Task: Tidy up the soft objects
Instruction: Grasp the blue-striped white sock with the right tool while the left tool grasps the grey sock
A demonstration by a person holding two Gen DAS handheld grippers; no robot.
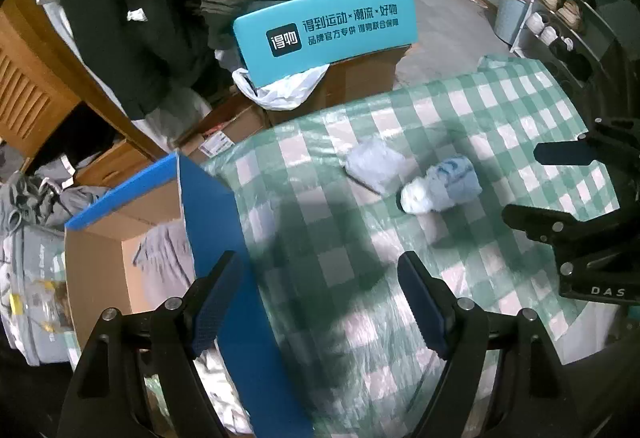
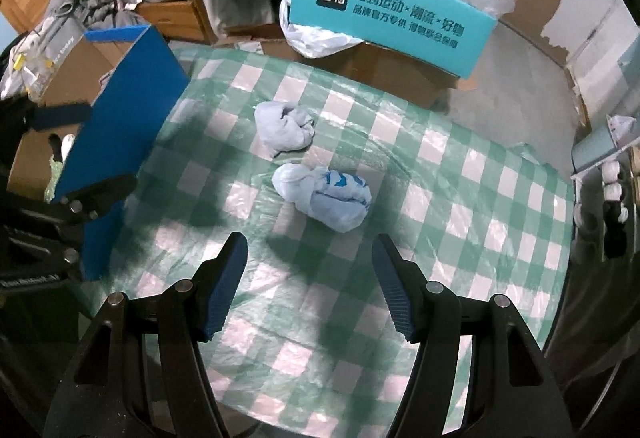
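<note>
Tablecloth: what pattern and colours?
Green and white checks on the tablecloth, under clear plastic; best in the right wrist view.

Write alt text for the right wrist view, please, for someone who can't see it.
Two soft cloth bundles, a patterned bundle and a grey bundle behind it, lie on a green checked tablecloth ahead of the open, empty right gripper. A blue-sided box stands at the left edge, with the left gripper beside it.
</note>
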